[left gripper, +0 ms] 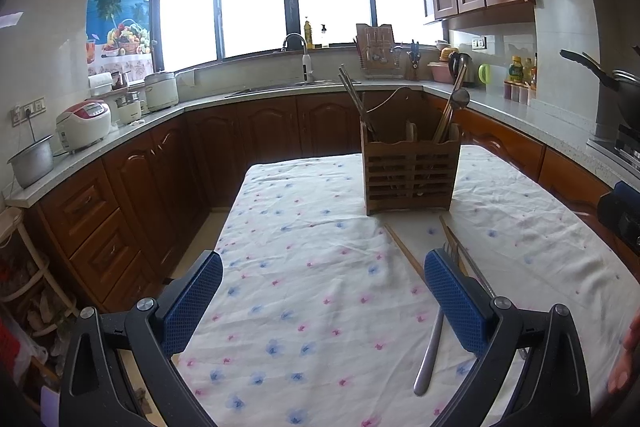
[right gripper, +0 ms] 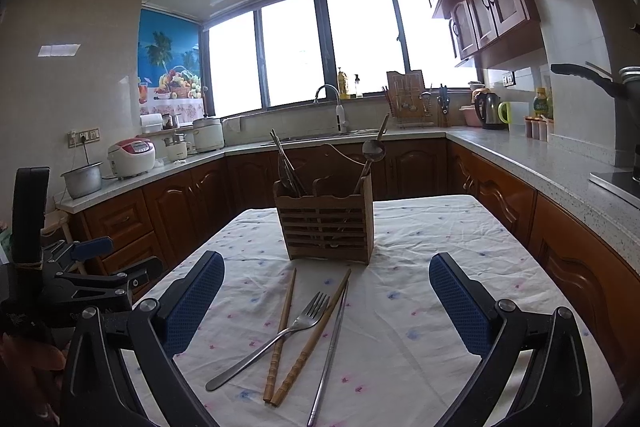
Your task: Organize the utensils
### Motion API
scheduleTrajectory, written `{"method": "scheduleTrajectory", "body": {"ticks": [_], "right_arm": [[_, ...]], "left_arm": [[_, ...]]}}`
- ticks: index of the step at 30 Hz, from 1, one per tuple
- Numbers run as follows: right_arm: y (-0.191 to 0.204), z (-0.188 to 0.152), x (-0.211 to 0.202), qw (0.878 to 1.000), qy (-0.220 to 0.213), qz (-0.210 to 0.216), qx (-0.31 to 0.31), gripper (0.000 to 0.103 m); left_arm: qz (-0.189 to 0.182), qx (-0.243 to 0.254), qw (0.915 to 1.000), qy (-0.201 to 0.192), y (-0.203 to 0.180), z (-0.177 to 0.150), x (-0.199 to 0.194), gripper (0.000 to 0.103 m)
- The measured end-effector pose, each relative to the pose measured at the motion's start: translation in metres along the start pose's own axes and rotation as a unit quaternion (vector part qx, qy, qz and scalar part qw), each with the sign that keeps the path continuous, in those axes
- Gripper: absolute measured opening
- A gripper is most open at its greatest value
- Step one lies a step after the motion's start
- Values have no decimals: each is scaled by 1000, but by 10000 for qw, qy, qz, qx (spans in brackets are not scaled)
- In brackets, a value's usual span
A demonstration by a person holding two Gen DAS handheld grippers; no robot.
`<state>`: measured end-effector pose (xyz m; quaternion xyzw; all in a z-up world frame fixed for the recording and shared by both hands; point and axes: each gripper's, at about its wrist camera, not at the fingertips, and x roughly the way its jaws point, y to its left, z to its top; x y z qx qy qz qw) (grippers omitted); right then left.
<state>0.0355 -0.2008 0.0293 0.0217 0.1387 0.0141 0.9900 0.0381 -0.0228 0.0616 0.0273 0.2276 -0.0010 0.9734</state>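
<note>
A slatted wooden utensil holder [right gripper: 326, 223] [left gripper: 410, 175] stands on the flowered tablecloth [right gripper: 420, 267], with chopsticks and a spoon [right gripper: 374, 149] upright in it. In front of it lie a steel fork [right gripper: 276, 337], two bamboo chopsticks [right gripper: 282, 333] and a metal chopstick [right gripper: 332, 351]. My right gripper [right gripper: 326, 301] hovers open above them, nothing between its fingers. My left gripper [left gripper: 323, 301] is open over bare cloth to the left; the fork [left gripper: 430, 355] and chopsticks [left gripper: 404, 251] are partly hidden behind its right finger.
The table [left gripper: 304, 267] sits inside a U-shaped kitchen counter [left gripper: 120, 131] with rice cookers, a sink [left gripper: 280, 87] and a kettle. A pan [left gripper: 608, 79] sticks out at the right. The left gripper's body [right gripper: 60, 267] shows at the right view's left edge.
</note>
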Motion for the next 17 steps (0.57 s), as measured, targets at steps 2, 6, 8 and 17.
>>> {"method": "scheduleTrajectory", "body": {"ticks": [2,6,8,17], "right_arm": [[-2,-1,1,10000,12,-9,15,103],[-5,-2,2,10000,32,-23,32,103],[-6,-3,3,10000,43,-29,43,103],[-10,-6,9,9999,133,-34,104,103]], "left_arm": [[-9,3,10000,13,-1,1,1,102],[-23,-15,10000,37,-2,4,3,102],[-37,-21,10000,45,-2,5,4,102],[-34,-51,10000,71,-6,7,7,102]]}}
